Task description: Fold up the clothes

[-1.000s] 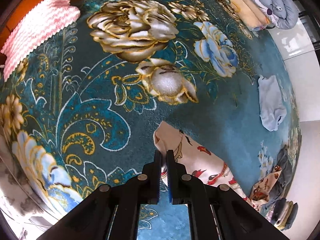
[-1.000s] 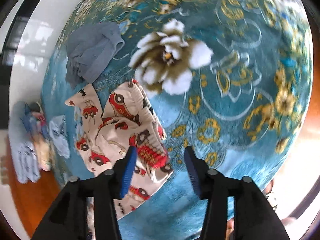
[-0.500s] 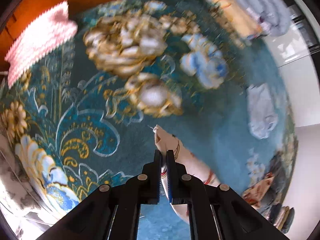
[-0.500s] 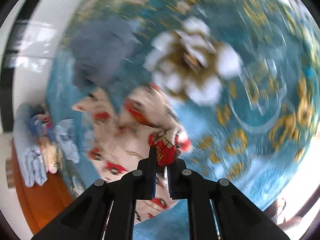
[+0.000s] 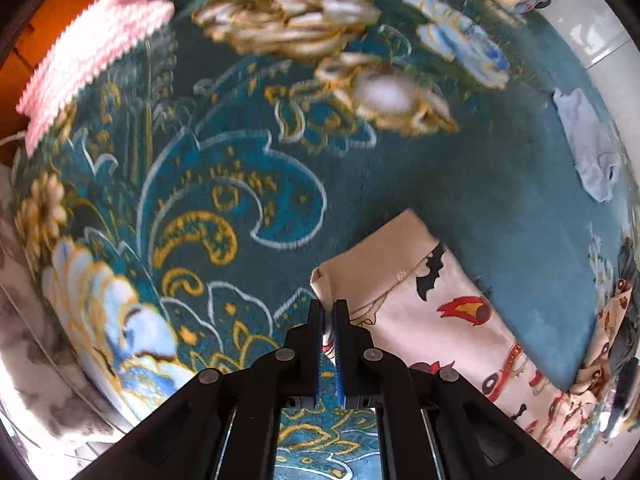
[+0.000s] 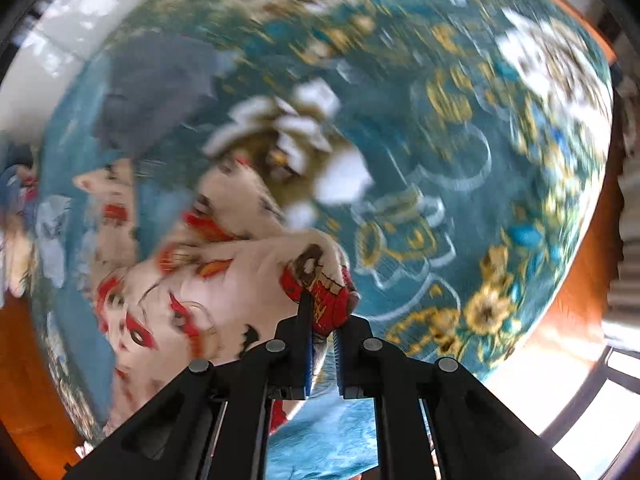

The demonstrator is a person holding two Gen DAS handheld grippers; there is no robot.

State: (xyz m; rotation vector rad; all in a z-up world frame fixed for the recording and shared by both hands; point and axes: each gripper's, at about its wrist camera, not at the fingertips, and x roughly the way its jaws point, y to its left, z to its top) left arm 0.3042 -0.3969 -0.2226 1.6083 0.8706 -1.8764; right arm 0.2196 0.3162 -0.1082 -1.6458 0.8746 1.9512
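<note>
Both hand-held grippers, left (image 5: 328,312) and right (image 6: 323,322), clamping cream printed garment (image 5: 436,312), teal floral carpet (image 5: 400,184), orange wood floor (image 6: 576,300)

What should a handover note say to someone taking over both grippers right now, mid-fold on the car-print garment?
Left gripper: shut on one edge of the car-print garment, pointing down at the teal floral carpet.
Right gripper: shut on a bunched red-printed part of the same garment.
Around it: a grey garment and a pale blue garment lie loose on the carpet; a pink knit cloth lies at its far edge.
Done: both grips taken.
Left: spread the garment out, fold it, then likely the loose pieces.
</note>
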